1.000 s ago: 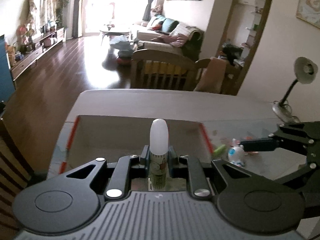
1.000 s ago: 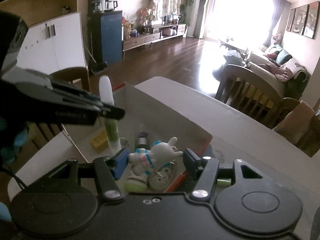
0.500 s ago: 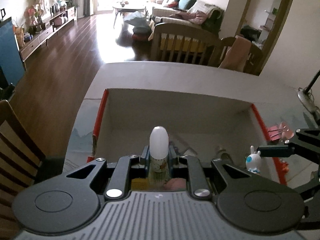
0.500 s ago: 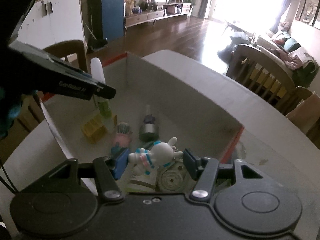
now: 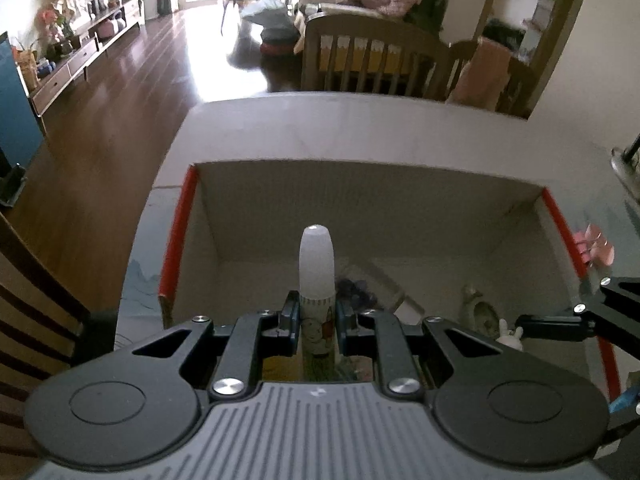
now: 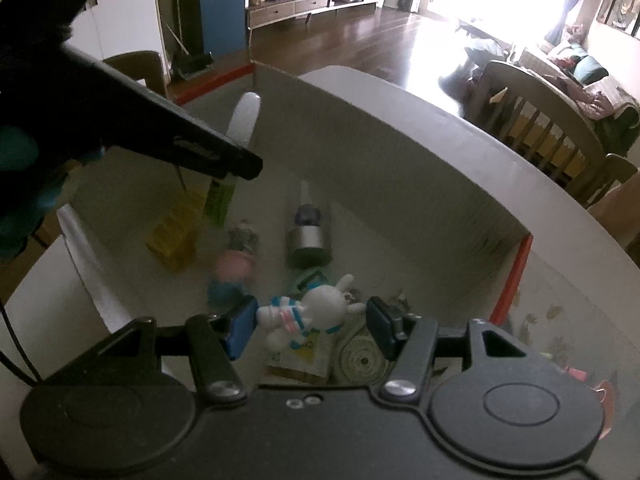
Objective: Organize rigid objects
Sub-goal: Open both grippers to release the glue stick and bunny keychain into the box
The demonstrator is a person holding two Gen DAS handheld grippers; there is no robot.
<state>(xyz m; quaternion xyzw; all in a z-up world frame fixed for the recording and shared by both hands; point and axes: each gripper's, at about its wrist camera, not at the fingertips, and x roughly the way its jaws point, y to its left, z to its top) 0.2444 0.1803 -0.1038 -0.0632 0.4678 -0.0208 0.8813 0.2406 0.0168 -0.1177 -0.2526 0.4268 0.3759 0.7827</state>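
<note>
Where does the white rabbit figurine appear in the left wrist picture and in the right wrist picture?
Left wrist view: white rabbit figurine at lower right, mostly hidden behind the right gripper's dark finger.
Right wrist view: lower centre, between the right gripper jaws.
Shared landmark: the red-edged cardboard box, below it in both.

Lower part of white-capped tube with cartoon label [image 5: 317, 320]: hidden behind left claw [image 5: 317, 314] body. Dark purplish object [image 5: 354, 292] behind tube: blurred, not identifiable. Small white rabbit-eared figurine [image 5: 510, 334]: only ears and head top visible past black arm in left wrist view. Pink-and-blue toy [image 6: 230, 276] and yellow ridged block [image 6: 176, 232] in red-edged cardboard box [image 6: 400, 152]: motion-blurred. Flat printed packet [image 6: 302, 354] and round coiled disc [image 6: 362, 358]: partly covered by right claw [image 6: 310, 320]. Pink clip [image 5: 594, 246] beside box: blurred. Table [image 5: 320, 128]: cut off at right.
</note>
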